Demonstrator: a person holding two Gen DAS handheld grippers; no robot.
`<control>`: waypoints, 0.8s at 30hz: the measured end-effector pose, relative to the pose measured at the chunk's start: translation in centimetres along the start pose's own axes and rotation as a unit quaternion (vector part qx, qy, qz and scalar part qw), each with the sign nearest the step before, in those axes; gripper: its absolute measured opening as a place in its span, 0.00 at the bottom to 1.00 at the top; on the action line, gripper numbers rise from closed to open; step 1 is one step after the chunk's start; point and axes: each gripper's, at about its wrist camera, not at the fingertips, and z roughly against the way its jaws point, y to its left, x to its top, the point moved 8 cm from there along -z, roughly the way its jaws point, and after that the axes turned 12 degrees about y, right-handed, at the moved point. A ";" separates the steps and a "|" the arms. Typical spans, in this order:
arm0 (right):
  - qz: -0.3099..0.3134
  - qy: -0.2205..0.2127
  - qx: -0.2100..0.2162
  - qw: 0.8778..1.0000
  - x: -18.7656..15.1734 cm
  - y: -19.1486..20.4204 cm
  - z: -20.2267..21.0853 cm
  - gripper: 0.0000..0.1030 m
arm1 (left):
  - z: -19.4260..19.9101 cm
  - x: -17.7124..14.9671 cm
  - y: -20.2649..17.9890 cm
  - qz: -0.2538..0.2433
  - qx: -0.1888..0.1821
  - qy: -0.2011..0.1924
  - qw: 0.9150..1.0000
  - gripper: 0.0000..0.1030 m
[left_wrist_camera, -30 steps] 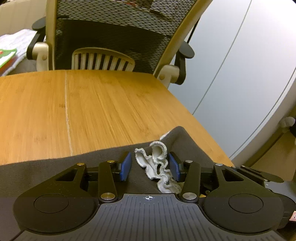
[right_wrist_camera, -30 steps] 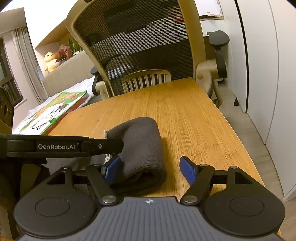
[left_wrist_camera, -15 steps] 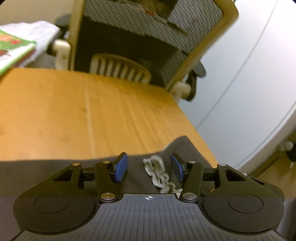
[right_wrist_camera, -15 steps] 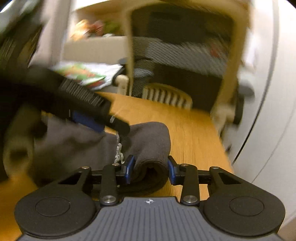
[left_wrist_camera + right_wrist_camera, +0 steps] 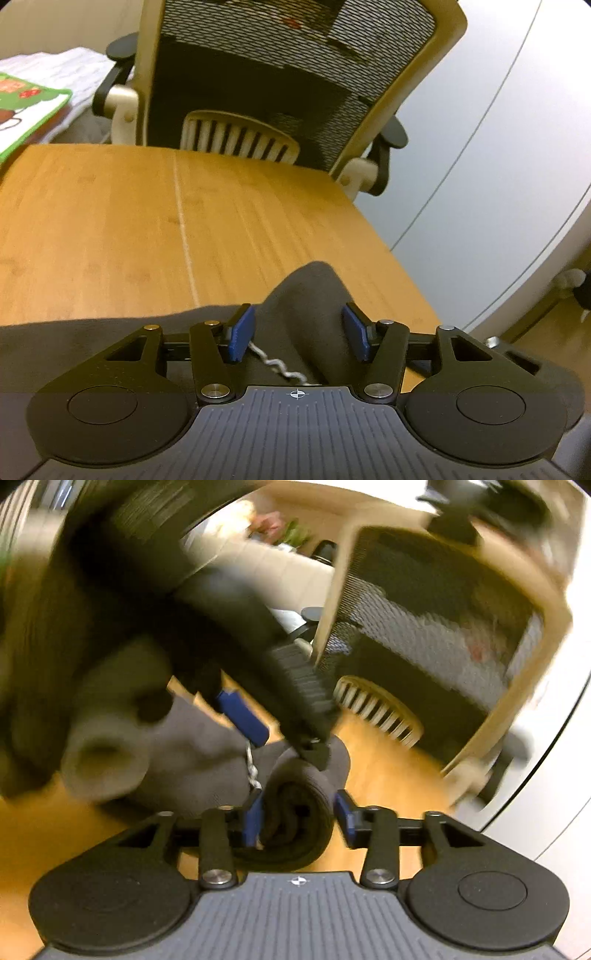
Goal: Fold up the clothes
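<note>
Partly folded | garment bunched, not flat on surface | left tongs opening, astride cloth | right tongs opening, roll between, unpinched.

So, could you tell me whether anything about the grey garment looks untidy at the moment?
A white drawstring trails loose from the grey garment on the wooden table, near the left gripper; otherwise nothing stands out.

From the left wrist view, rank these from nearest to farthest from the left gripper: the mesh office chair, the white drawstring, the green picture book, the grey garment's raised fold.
1. White drawstring, by the near-left pad of the left gripper.
2. Grey garment's raised fold, between the opening jaws, peaking just beyond the tips; too close to the drawstring to separate firmly.
3. Mesh office chair, past the table's far edge.
4. Green picture book, far left; roughly level with the chair, order uncertain.
</note>
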 end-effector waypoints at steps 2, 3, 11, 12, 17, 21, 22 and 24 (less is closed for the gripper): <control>-0.096 -0.006 0.060 0.994 0.2 -2.0 0.6 0.74 | 0.0 -0.1 0.4 0.005 -0.001 0.000 1.000 0.60; -0.137 -0.006 0.088 0.987 0.1 -2.8 0.5 0.75 | 0.0 -0.1 0.5 0.006 -0.001 0.000 1.000 0.61; -0.338 0.024 0.189 0.922 -1.0 -5.9 -3.3 0.62 | -0.1 -0.5 1.0 0.010 -0.004 0.004 1.000 0.66; -0.340 0.026 0.196 0.920 -0.8 -5.6 -3.6 0.55 | -0.1 -0.6 1.1 0.011 -0.004 0.004 1.000 0.66; -0.217 0.020 0.118 0.969 0.7 -2.7 -2.5 0.46 | 1.6 0.0 1.6 0.019 -0.002 -0.014 1.000 0.63; -0.106 0.008 0.053 0.993 1.7 0.2 -1.1 0.46 | 3.1 0.6 1.6 0.009 0.012 -0.033 0.999 0.64; -0.083 0.003 0.041 0.996 1.9 1.0 -0.7 0.46 | 3.3 0.6 1.7 0.007 0.016 -0.034 0.999 0.64; -0.042 -0.003 0.025 0.999 2.1 2.4 -0.3 0.46 | 3.2 0.3 1.9 0.001 0.025 -0.033 0.999 0.65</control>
